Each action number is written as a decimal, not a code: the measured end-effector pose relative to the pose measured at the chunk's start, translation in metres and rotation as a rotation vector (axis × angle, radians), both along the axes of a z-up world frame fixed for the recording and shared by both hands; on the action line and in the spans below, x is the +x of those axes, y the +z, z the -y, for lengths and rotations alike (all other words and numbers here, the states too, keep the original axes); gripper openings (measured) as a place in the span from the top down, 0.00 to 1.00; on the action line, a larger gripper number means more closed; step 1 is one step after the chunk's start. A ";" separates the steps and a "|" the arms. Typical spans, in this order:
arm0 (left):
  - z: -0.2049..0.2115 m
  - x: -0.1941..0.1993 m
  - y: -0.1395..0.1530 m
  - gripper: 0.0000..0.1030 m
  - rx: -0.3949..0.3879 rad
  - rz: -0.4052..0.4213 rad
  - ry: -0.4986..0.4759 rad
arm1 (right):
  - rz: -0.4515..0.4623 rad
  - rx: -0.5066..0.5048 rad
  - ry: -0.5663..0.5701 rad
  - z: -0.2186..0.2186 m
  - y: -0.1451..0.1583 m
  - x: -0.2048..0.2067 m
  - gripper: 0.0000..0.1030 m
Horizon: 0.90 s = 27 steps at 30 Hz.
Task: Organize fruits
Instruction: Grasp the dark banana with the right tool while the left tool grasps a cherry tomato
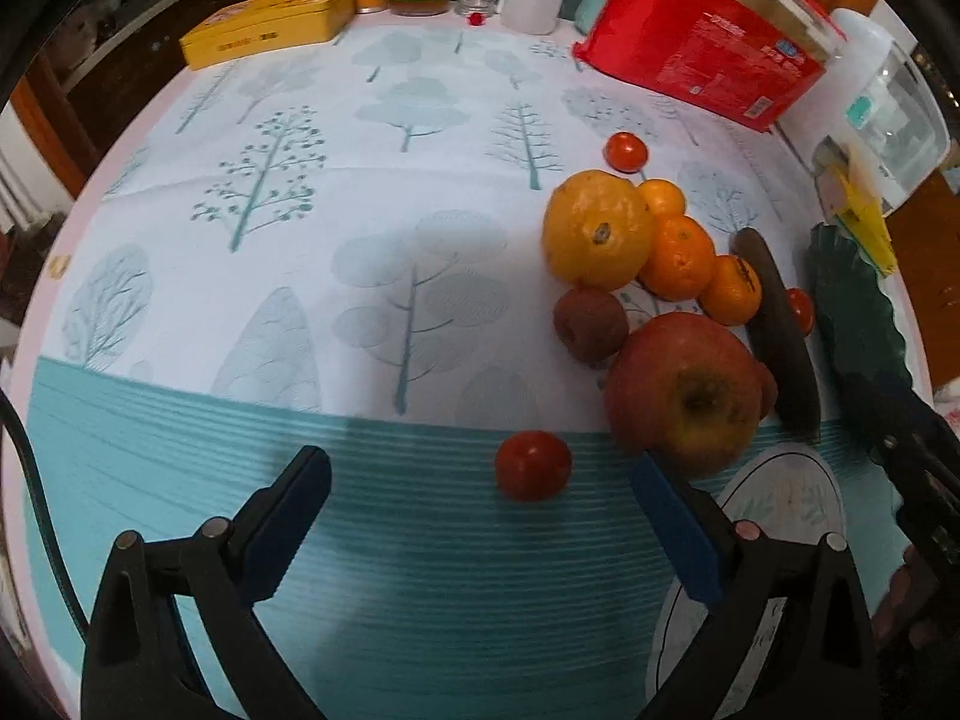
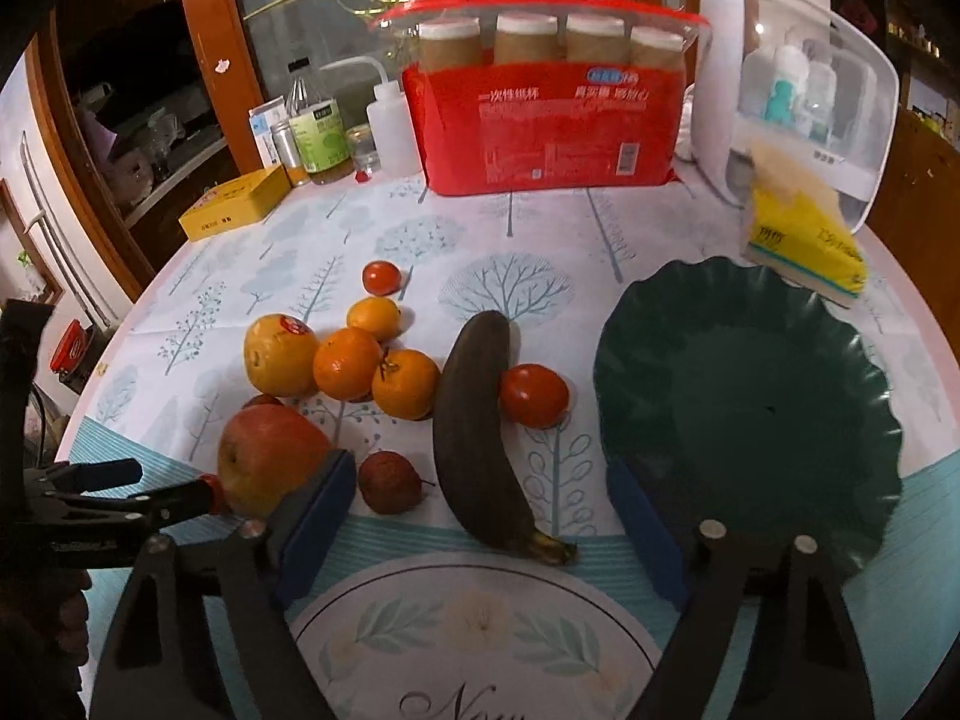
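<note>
Fruit lies loose on the tree-print tablecloth. In the left wrist view: a small red tomato [image 1: 532, 465] just ahead of my open, empty left gripper [image 1: 480, 516], a red apple [image 1: 684, 390], a large yellow fruit [image 1: 597, 231], oranges [image 1: 678, 255], a dark banana [image 1: 780, 330]. In the right wrist view my right gripper [image 2: 480, 516] is open and empty, its fingers either side of the dark banana's [image 2: 477, 438] stem end. A lychee [image 2: 389, 482], apple [image 2: 264, 456], tomato [image 2: 534, 394], oranges [image 2: 405, 383] and an empty dark green plate [image 2: 750, 396] lie ahead.
A red pack of paper cups [image 2: 549, 126], bottles [image 2: 321, 132], a yellow tin [image 2: 237, 204], a white organiser box [image 2: 792, 90] and a yellow tissue pack [image 2: 801, 240] line the table's far side. A round printed mat [image 2: 474, 642] lies under my right gripper.
</note>
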<state>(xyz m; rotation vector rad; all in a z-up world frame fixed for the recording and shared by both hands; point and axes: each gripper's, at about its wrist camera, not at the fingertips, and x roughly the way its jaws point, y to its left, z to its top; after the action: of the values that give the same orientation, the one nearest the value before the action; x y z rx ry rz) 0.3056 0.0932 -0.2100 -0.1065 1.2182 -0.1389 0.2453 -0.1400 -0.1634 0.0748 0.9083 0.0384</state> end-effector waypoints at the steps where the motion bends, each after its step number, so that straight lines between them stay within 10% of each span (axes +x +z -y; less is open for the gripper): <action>1: 0.000 0.001 -0.002 0.04 -0.003 0.006 -0.003 | -0.001 -0.002 0.005 -0.001 -0.003 0.002 0.22; 27: 0.008 0.002 -0.010 0.64 -0.044 0.041 -0.086 | -0.038 -0.039 0.026 -0.004 -0.037 0.022 0.47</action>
<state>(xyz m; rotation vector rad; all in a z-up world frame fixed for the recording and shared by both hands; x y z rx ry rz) 0.3074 0.0847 -0.2200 -0.0895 1.1795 -0.2424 0.2675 -0.1360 -0.2004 0.0281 0.9473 0.0433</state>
